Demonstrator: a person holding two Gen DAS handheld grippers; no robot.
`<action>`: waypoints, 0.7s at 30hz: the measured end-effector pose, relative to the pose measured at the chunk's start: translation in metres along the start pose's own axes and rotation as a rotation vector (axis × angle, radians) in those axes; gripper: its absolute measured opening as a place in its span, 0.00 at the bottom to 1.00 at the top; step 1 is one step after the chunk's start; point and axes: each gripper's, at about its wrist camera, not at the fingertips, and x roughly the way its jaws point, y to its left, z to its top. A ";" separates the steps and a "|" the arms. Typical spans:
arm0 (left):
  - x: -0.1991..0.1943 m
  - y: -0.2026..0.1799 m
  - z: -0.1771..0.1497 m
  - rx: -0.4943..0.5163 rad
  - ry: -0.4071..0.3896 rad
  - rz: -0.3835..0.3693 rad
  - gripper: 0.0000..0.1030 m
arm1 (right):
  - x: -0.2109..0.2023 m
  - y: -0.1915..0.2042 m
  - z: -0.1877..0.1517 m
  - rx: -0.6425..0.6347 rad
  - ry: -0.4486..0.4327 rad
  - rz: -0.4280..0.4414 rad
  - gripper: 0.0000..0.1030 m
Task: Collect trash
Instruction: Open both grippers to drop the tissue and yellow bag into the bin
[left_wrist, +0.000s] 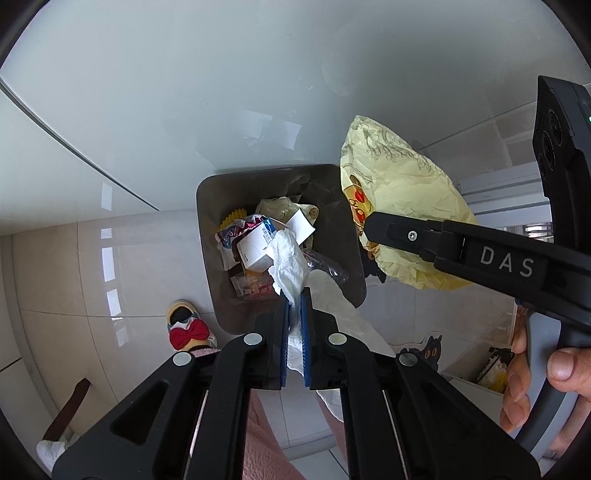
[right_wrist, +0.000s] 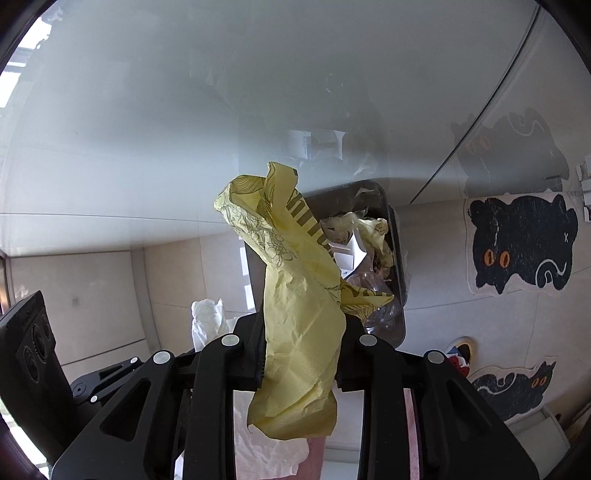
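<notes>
A dark grey trash bin (left_wrist: 218, 236) stands on the tiled floor against a white wall, holding wrappers, a small white box and clear plastic. My left gripper (left_wrist: 295, 295) is shut on a crumpled white tissue (left_wrist: 290, 266) and holds it over the bin's near edge. My right gripper (left_wrist: 364, 225) is shut on a crumpled yellow printed wrapper (left_wrist: 399, 192) beside the bin's right rim. In the right wrist view the yellow wrapper (right_wrist: 299, 295) hangs between my fingers in front of the bin (right_wrist: 397, 266), and the tissue (right_wrist: 208, 321) shows lower left.
A foot in a slipper with a red bow (left_wrist: 190, 330) stands left of the bin. Black cat-shaped mats (right_wrist: 521, 243) lie on the floor to the right. A white glossy wall (left_wrist: 258, 74) rises behind the bin.
</notes>
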 end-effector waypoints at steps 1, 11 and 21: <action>-0.001 0.001 0.001 -0.004 -0.006 0.000 0.05 | -0.001 -0.001 0.000 0.011 -0.005 0.004 0.40; -0.015 0.006 0.005 -0.033 -0.051 0.001 0.37 | -0.011 -0.006 0.005 0.073 -0.040 0.033 0.68; -0.025 0.012 0.002 -0.074 -0.079 0.027 0.61 | -0.021 -0.008 0.006 0.103 -0.059 0.062 0.90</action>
